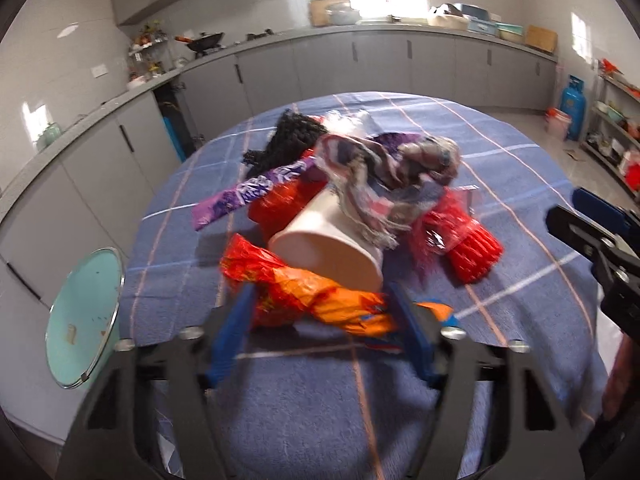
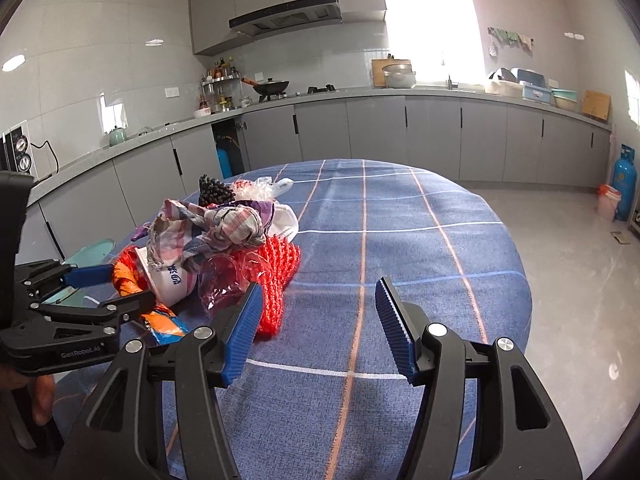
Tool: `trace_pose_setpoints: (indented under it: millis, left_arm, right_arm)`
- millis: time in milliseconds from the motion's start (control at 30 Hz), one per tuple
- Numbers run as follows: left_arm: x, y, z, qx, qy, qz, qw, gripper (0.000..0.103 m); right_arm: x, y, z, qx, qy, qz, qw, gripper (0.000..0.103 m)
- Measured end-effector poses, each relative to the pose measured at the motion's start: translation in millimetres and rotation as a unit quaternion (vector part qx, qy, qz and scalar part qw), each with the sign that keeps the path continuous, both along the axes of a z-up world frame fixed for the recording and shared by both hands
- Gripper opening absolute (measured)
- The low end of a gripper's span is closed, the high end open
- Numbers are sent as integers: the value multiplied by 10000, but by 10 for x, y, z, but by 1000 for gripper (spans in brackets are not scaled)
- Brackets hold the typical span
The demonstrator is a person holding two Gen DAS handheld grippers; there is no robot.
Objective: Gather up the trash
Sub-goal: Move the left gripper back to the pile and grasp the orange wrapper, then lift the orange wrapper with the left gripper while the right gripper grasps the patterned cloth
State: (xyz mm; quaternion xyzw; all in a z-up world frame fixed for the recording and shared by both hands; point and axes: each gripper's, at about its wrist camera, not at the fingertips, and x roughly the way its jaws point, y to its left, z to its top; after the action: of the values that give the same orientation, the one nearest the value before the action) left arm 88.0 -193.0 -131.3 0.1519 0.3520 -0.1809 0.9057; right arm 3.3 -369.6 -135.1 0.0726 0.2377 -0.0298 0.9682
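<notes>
Kitchen, blue-checked counter point(image 2: 400, 220). Orange wrapper point(image 1: 320, 300), lower centre of left view, between left tongs point(image 1: 324, 308), part-open, grip unclear. Right tongs point(image 2: 318, 304) open, empty, trash pile point(image 2: 224, 236) upper left.

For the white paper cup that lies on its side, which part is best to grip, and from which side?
Probably the rim of the white paper cup. Its open mouth faces the near table edge, beyond the orange wrapper, while the checked cloth covers its far end. Come from the near side, one finger inside the mouth, one outside.
</notes>
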Motion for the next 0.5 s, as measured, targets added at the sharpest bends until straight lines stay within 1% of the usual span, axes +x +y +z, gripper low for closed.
trace_pose_setpoints:
  millis: [67, 133, 200, 367, 500]
  left_arm:
    - [-23, 36, 13, -77, 33, -66, 9999, 54]
    - [-41, 84, 36, -124, 33, -104, 9999, 51]
    - [-65, 140, 63, -183, 21, -155, 9997, 44]
    - [-122, 260, 179, -261, -85, -198, 9994, 37]
    - [-176, 367, 335, -285, -274, -179, 9991, 35]
  right_arm:
    - [-2, 19, -2, -17, 10, 19, 10000, 58]
    - [-1, 51, 4, -35, 5, 57, 10000, 58]
    - [4, 86, 14, -49, -8, 94, 9999, 58]
    - [-4, 118, 25, -31, -53, 145, 9999, 58]
    - [26, 134, 83, 28, -95, 199, 9998, 58]
